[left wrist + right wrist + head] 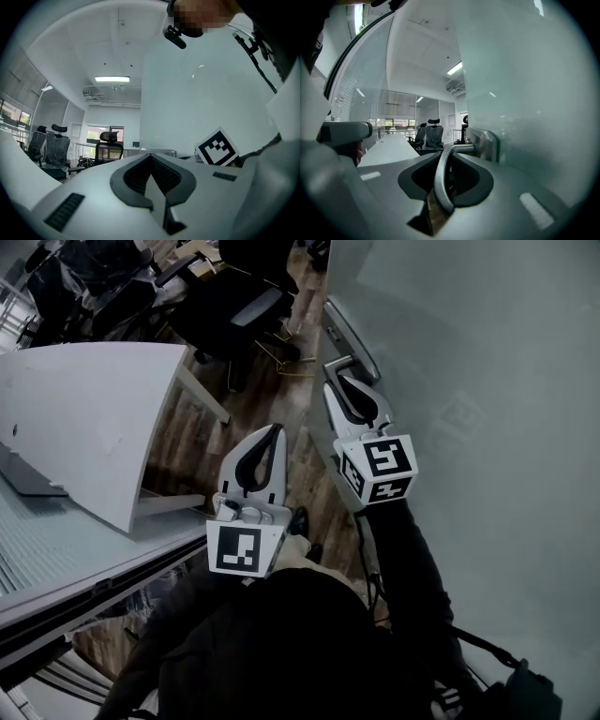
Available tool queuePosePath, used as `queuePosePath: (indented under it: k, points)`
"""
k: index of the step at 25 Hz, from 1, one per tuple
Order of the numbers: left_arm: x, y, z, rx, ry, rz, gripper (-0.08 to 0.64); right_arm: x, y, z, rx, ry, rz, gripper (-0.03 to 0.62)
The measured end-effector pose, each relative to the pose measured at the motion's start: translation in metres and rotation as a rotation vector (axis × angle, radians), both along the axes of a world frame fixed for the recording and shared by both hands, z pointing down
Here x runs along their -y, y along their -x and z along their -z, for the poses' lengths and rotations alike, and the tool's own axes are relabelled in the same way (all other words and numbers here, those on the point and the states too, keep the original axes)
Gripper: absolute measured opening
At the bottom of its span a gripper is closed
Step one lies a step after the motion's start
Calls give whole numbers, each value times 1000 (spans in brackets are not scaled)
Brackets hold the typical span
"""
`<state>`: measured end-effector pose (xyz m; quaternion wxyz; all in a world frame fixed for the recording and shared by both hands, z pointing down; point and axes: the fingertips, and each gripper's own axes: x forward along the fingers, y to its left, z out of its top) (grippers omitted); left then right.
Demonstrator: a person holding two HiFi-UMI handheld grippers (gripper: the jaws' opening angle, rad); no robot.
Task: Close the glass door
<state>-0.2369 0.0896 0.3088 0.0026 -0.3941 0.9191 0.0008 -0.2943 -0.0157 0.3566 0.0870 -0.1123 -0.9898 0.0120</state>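
The frosted glass door point(487, 381) fills the right side of the head view. Its curved metal handle point(349, 331) sticks out from the door's left edge. My right gripper point(350, 381) reaches to that handle. In the right gripper view the handle bar point(442, 180) runs between the jaws of my right gripper point(445, 157), which are shut on it, next to the handle's metal mount point(486, 143). My left gripper point(273, 433) hangs to the left of the door over the floor, shut and holding nothing. In the left gripper view, my left gripper point(151, 157) has the door point(197, 108) on its right.
A white desk point(84, 418) stands at the left, with a glass partition's sill point(56, 549) below it. Black office chairs point(234, 306) sit ahead on the wooden floor point(272, 399). The person's dark sleeves fill the bottom of the head view.
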Motion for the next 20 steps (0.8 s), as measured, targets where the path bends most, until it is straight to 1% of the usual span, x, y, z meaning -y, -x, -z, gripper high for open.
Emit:
queuePosePath:
  k: [6, 10, 14, 20]
  points:
    - [-44, -34, 1, 5, -4, 70, -3, -53, -16, 0, -21, -12, 72, 69]
    - [-79, -61, 8, 18, -10, 125, -3, -90, -30, 4, -19, -17, 124, 69]
    - [-119, -89, 11, 6, -22, 188, -3, -127, -43, 3, -30, -10, 172, 69]
    - [-165, -116, 13, 11, -13, 252, -3, -177, -64, 3, -25, -5, 234, 69]
